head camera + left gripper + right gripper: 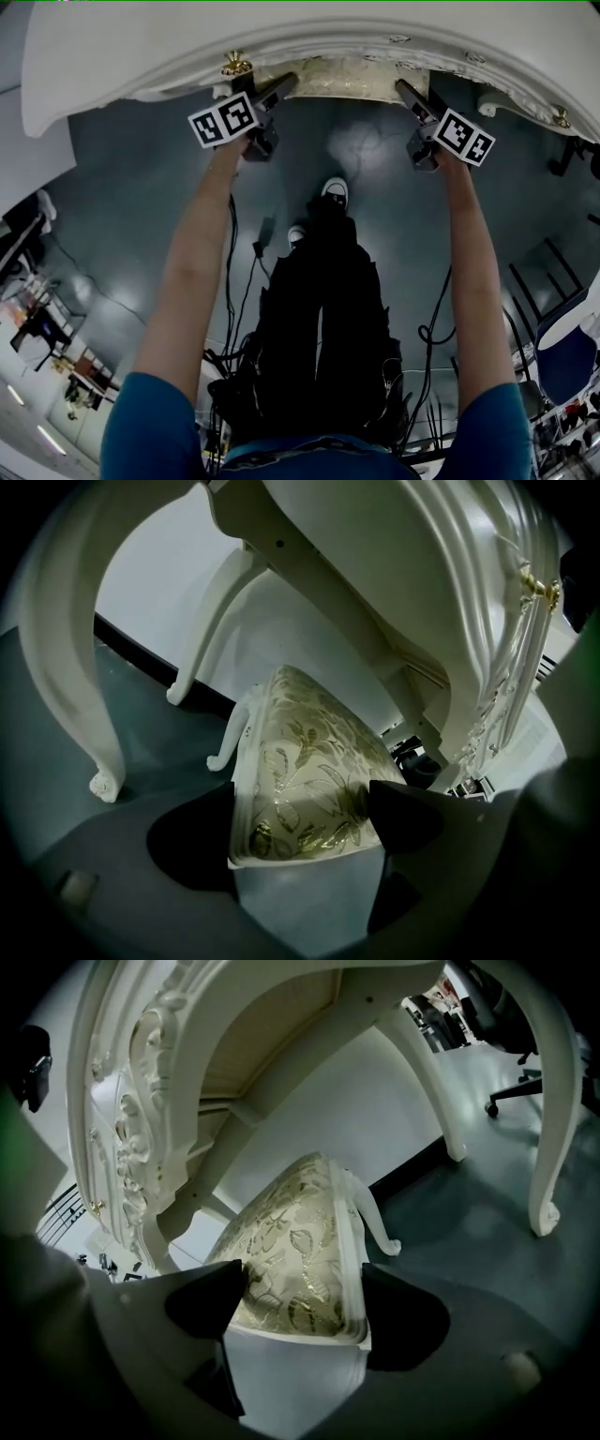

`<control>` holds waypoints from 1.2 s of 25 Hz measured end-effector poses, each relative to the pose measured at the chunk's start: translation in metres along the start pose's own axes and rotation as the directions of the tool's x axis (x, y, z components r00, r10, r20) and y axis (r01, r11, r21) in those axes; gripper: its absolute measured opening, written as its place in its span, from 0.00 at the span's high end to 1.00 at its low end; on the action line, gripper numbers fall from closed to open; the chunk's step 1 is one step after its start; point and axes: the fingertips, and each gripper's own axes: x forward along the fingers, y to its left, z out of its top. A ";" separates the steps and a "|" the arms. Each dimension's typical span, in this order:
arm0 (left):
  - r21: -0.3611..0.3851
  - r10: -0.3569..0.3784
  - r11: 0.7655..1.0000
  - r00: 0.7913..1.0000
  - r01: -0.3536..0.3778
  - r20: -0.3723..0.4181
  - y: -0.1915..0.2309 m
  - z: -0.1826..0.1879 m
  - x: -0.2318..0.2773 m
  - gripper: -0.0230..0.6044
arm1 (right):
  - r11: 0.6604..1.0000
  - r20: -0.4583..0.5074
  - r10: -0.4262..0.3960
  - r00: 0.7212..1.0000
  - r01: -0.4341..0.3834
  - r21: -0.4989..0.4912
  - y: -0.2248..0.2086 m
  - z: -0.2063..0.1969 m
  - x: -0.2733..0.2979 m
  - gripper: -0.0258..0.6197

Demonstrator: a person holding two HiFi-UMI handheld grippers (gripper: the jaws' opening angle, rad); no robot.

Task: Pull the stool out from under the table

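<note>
Progress is slight: the stool [342, 77] sits tucked under the table [141, 47], at 12 o'clock in the head view, with only the near strip of its seat showing past the tabletop's rim. No part of the pull looks done. What seems settled is the approach. The left gripper [300, 799] is at the seat's 11 o'clock end and the right gripper [303, 1274] at its 1 o'clock end. Both point down and in under the rim.

Each gripper's jaws stand wide apart with a near corner of the seat between them. One jaw lies along the white side rail and the other over the cushion's edge. The pads are at or very near the seat, but no clamp shows, so I read both as released. By my judgement, what is left is to close on the corners, draw the stool straight back toward 6 o'clock, and clear the table legs.

The cushion is a pale cloth woven with glossy gold leaves, slightly domed, set in a smooth white-painted frame with a plain apron. The stool leg [225, 752] curves outward and ends in a small curl. The table is the same glossy white, with carved scrollwork along its apron, a brass knob [236, 66] at 11 o'clock, and a bowed table leg [75, 714] ending in a scroll foot. The floor [141, 206] is dark grey, smooth and faintly shiny, so the stool should slide rather than catch.
</note>
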 end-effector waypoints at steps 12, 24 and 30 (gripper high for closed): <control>0.025 0.000 1.000 0.999 0.002 -0.047 0.004 -0.016 -0.026 0.25 | 0.999 -0.030 -0.039 0.999 0.040 0.031 0.013 -0.034 -0.020 0.35; 0.011 0.009 1.000 0.996 -0.008 -0.090 0.007 -0.076 -0.075 0.25 | 0.997 -0.095 -0.055 0.994 0.059 0.043 0.024 -0.096 -0.060 0.35; 0.006 0.018 1.000 0.994 -0.017 -0.109 0.008 -0.112 -0.106 0.25 | 0.997 -0.131 -0.057 0.990 0.064 0.048 0.030 -0.136 -0.084 0.35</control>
